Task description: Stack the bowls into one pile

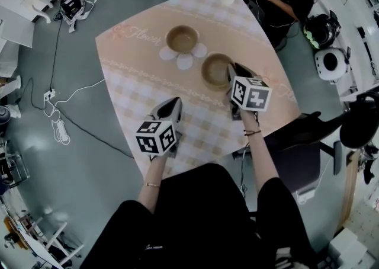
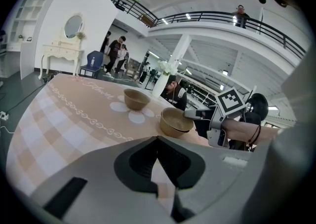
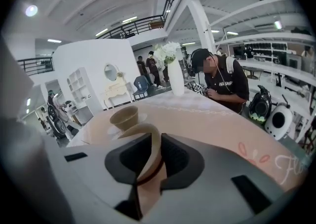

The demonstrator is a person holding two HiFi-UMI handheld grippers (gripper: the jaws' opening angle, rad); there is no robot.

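head view: right gripper (image 1: pixel 231 69) at near bowl (image 1: pixel 214 72) by the table's (image 1: pixel 133 99) right edge; far bowl (image 1: pixel 182 38) toward the far edge.
left gripper view: left gripper (image 2: pixel 158 142) closed, empty.
right gripper view: jaws pinch the near bowl's wall.
advice: lift level, centre over the far bowl, lower before letting go.

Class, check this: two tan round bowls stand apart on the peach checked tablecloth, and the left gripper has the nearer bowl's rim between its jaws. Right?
Wrong gripper: the right gripper has the rim of the nearer tan round bowl between its jaws, as the right gripper view shows; the left gripper is empty. The farther tan round bowl does stand apart on the peach checked tablecloth.
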